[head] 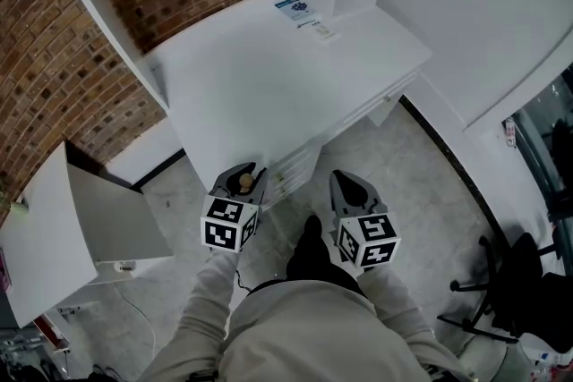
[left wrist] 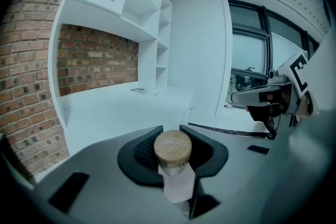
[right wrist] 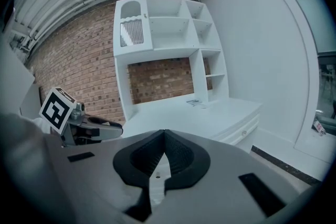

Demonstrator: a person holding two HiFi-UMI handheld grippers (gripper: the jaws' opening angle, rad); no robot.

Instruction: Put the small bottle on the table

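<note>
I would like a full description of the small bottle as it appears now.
The small bottle has a round, wood-coloured cap and a pale, translucent body. It is held cap upward between the jaws of the left gripper, which press on its sides. It is not yet resting on the white table.

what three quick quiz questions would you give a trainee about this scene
1. Which gripper holds the small bottle with the wooden cap?
2. True or false: the right gripper has its jaws wide apart.
3. Relative to the white table, the small bottle is: A) standing on it; B) held in the jaws, not yet on it; C) lying on its side on it.

Key:
1. The left gripper; its jaws are closed on the bottle just below the cap.
2. False: its jaws are together with nothing between them.
3. B
</note>
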